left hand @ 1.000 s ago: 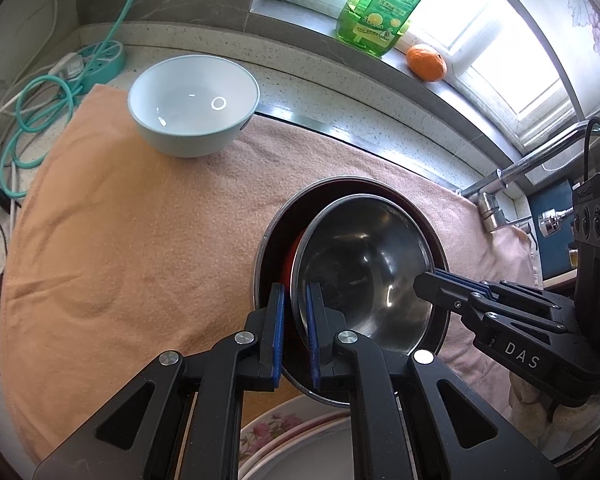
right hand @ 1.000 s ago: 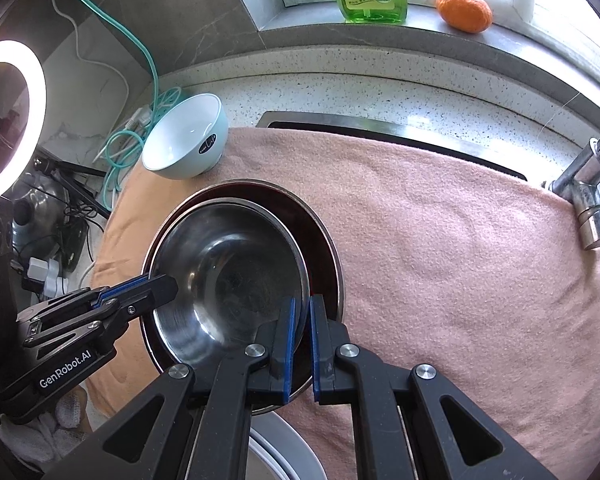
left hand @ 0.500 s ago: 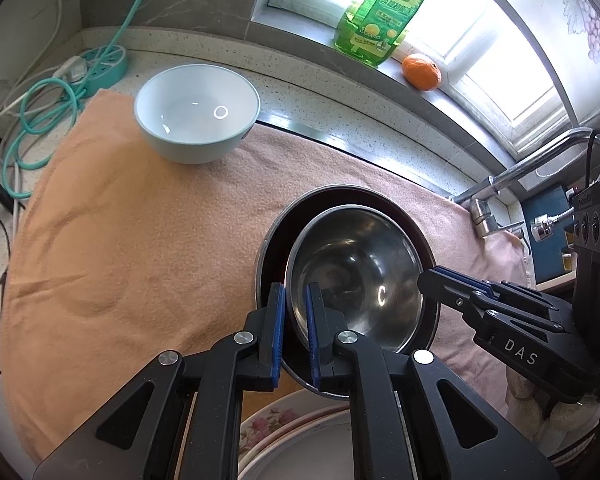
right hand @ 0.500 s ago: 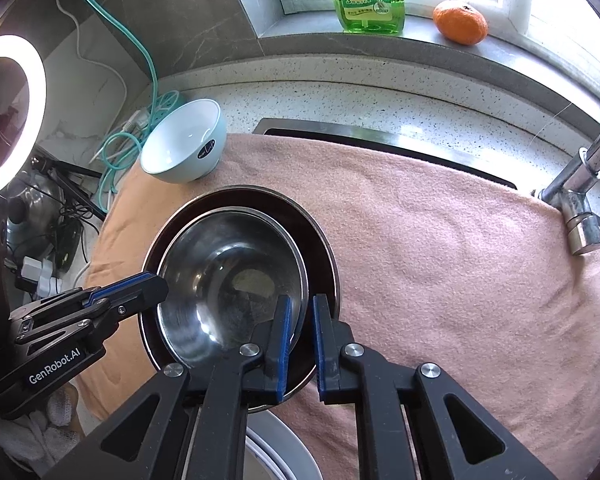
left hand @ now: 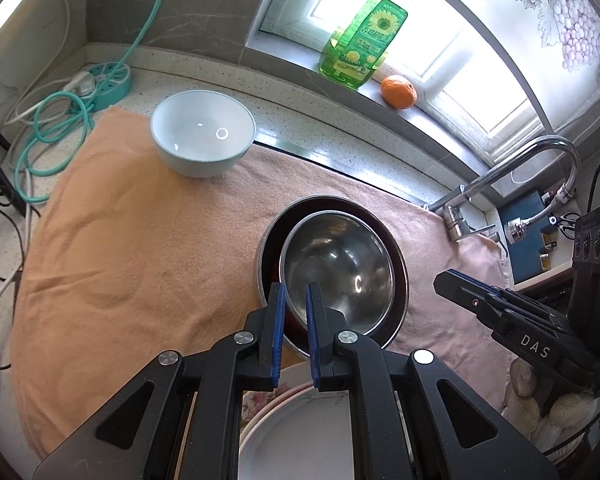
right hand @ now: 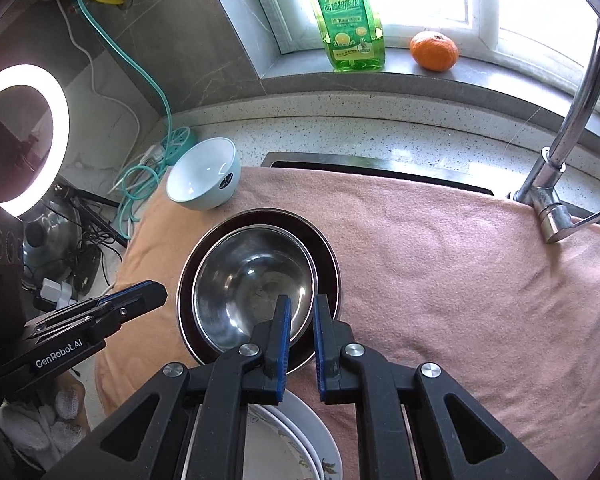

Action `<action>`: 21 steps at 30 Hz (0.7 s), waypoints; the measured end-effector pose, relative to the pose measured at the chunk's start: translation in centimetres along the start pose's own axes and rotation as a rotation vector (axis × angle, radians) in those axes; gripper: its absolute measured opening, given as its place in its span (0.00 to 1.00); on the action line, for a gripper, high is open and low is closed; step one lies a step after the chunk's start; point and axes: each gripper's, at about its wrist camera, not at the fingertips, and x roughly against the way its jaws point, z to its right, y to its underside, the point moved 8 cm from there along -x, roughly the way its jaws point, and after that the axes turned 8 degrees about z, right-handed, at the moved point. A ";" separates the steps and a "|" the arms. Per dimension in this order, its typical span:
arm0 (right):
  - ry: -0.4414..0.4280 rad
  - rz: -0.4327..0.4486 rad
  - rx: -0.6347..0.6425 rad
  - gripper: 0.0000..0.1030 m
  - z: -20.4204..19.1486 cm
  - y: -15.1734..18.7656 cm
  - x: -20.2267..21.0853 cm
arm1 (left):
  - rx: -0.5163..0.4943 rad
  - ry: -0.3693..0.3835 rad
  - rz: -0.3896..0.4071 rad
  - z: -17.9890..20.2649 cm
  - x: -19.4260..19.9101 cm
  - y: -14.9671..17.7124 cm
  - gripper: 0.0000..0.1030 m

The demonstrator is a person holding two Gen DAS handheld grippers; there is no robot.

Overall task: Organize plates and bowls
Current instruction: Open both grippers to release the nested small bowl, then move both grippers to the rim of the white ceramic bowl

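Left wrist view: the left gripper (left hand: 295, 322) hangs over the near rim of the steel bowl (left hand: 337, 266), its fingers a little apart with the rim between them, though contact with the rim cannot be made out. The steel bowl sits nested in a wider dark bowl (left hand: 399, 268) on the towel (left hand: 132, 248). A white bowl (left hand: 203, 133) stands upright at the towel's far edge, well apart. Plates (left hand: 296, 432) are stacked below the gripper. The right gripper (left hand: 450, 280) shows at the right, beside the dark bowl. A green bottle (left hand: 362, 46) and an orange (left hand: 398, 91) rest on the sill, near the faucet (left hand: 512, 172).

Right wrist view: the right gripper (right hand: 300, 328) has its fingers slightly apart, straddling the steel bowl's (right hand: 252, 284) near rim; whether they touch it is unclear. The dark bowl (right hand: 329, 258) rings it. The left gripper (right hand: 152, 294) points in from the left, just beside the dark bowl. The white bowl (right hand: 204, 174) stands beyond, and the plates (right hand: 292, 440) lie under the fingers.
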 end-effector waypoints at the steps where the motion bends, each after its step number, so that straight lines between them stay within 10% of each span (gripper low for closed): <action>1: 0.000 0.009 -0.005 0.10 -0.1 0.1 0.4 | -0.003 0.000 0.005 -0.1 0.4 0.0 0.09; 21: -0.002 0.174 -0.146 0.15 -1.4 2.0 7.3 | 0.064 -0.023 0.117 -7.8 9.2 0.7 0.09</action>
